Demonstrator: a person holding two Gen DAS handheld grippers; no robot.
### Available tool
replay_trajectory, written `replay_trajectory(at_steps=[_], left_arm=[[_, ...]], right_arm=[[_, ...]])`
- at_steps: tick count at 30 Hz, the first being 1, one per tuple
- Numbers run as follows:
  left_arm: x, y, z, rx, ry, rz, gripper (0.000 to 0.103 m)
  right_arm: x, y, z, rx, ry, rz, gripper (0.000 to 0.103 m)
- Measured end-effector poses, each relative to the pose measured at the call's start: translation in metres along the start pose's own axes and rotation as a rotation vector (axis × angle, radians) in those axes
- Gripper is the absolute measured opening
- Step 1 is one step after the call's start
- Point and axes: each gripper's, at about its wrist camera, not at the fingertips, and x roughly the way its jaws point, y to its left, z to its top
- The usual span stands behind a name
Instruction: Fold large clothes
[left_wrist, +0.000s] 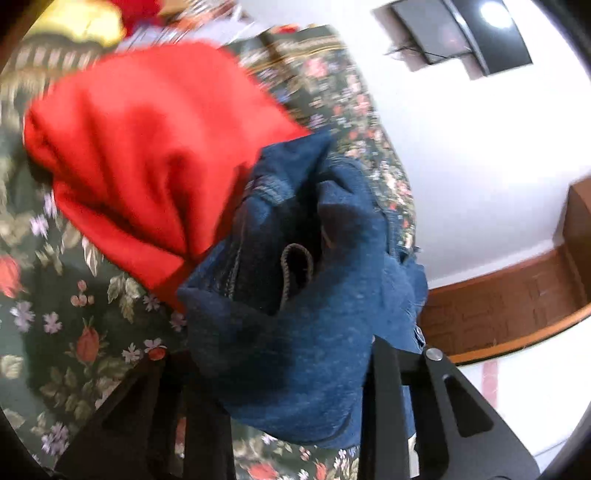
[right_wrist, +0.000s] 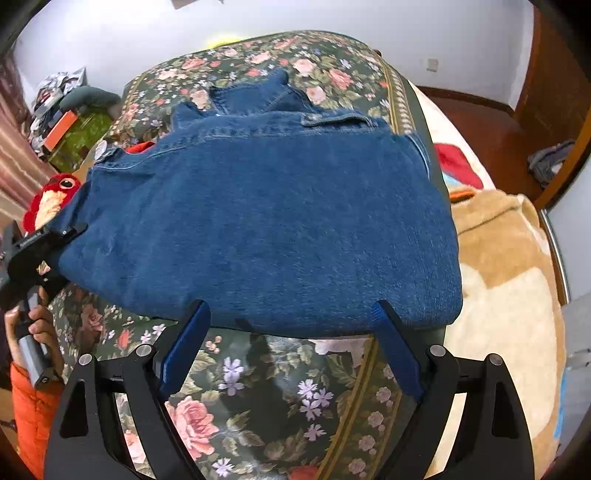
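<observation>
A blue denim garment (right_wrist: 266, 214) lies folded across the floral bedspread (right_wrist: 266, 398). My right gripper (right_wrist: 291, 317) is open, its blue-padded fingers (right_wrist: 184, 350) spread just short of the denim's near edge, touching nothing. My left gripper (left_wrist: 295, 369) is shut on a bunched edge of the denim (left_wrist: 295, 295) and holds it lifted. It also shows at the left in the right wrist view (right_wrist: 44, 251), gripping the denim's left end. A red garment (left_wrist: 147, 155) lies on the bed behind the lifted denim.
A beige and cream plush blanket (right_wrist: 506, 295) covers the bed to the right. A red plush toy (right_wrist: 51, 199) sits at the left edge. Clutter and boxes (right_wrist: 66, 118) stand at the back left. A wooden baseboard (left_wrist: 498, 306) and white wall lie beyond the bed.
</observation>
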Motion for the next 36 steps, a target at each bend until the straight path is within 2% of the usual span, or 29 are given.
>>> replay_trajectory(at_steps=[3, 7, 13, 16, 19, 23, 25, 28, 31, 36], left_arm=[[-0.015, -0.028, -0.003, 0.096, -0.044, 0.013, 0.025], [-0.05, -0.059, -0.009, 0.21, -0.103, -0.01, 0.023], [-0.107, -0.114, -0.019, 0.436, -0.259, -0.036, 0.022], [-0.131, -0.13, -0.016, 0.498, -0.329, -0.028, 0.022], [-0.137, -0.134, -0.012, 0.521, -0.362, -0.003, 0.022], [-0.125, -0.13, -0.008, 0.511, -0.345, 0.042, 0.022], [-0.115, -0.129, -0.009, 0.497, -0.315, 0.057, 0.022], [-0.106, -0.132, -0.015, 0.509, -0.306, 0.076, 0.022], [-0.099, -0.148, -0.024, 0.536, -0.295, 0.065, 0.022], [-0.071, -0.198, -0.049, 0.617, -0.235, 0.016, 0.022]], right_arm=[[-0.008, 0.011, 0.004, -0.019, -0.016, 0.003, 0.087], [-0.016, 0.03, 0.014, -0.069, -0.04, 0.02, 0.087], [-0.011, 0.071, 0.033, -0.169, -0.068, 0.04, 0.087], [0.008, 0.095, 0.041, -0.211, -0.039, 0.076, 0.087], [0.041, 0.116, 0.042, -0.246, 0.041, 0.118, 0.087], [0.079, 0.127, 0.032, -0.218, 0.142, 0.181, 0.087], [0.09, 0.129, 0.029, -0.204, 0.167, 0.179, 0.088], [0.089, 0.128, 0.027, -0.244, 0.169, 0.187, 0.089], [0.077, 0.113, 0.028, -0.233, 0.172, 0.238, 0.089], [0.043, 0.049, 0.027, -0.101, 0.086, 0.229, 0.089]])
